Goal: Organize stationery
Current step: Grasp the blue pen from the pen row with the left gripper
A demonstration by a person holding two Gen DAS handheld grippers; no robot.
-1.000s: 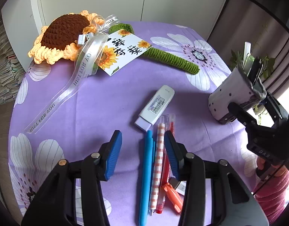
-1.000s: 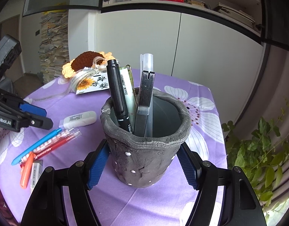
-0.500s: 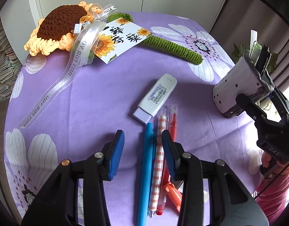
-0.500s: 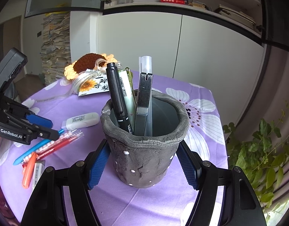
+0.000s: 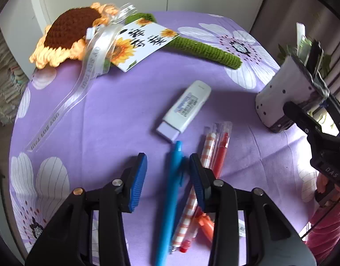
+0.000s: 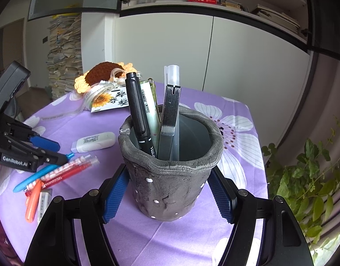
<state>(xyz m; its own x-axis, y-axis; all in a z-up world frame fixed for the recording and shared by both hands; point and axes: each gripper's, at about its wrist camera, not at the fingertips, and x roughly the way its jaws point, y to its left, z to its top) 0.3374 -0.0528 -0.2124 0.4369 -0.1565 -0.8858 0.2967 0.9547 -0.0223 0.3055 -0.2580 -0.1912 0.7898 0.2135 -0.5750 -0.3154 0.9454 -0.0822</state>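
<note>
Closing left gripper (image 5: 167, 177) straddles blue pen (image 5: 170, 199), ungripped; right gripper (image 6: 167, 197) clamps cup (image 6: 170, 177) holding three items, several pens left.

- The left gripper (image 6: 59, 153) has "GenRobot.AI" in white on its black body.
- The right gripper (image 5: 302, 110) has "DAS" on its black body.
- The ribbon (image 5: 59, 115) has "JUST FOR YOU", seen upside down.
- The card (image 6: 112, 102) has black Chinese characters, hard to read.
</note>
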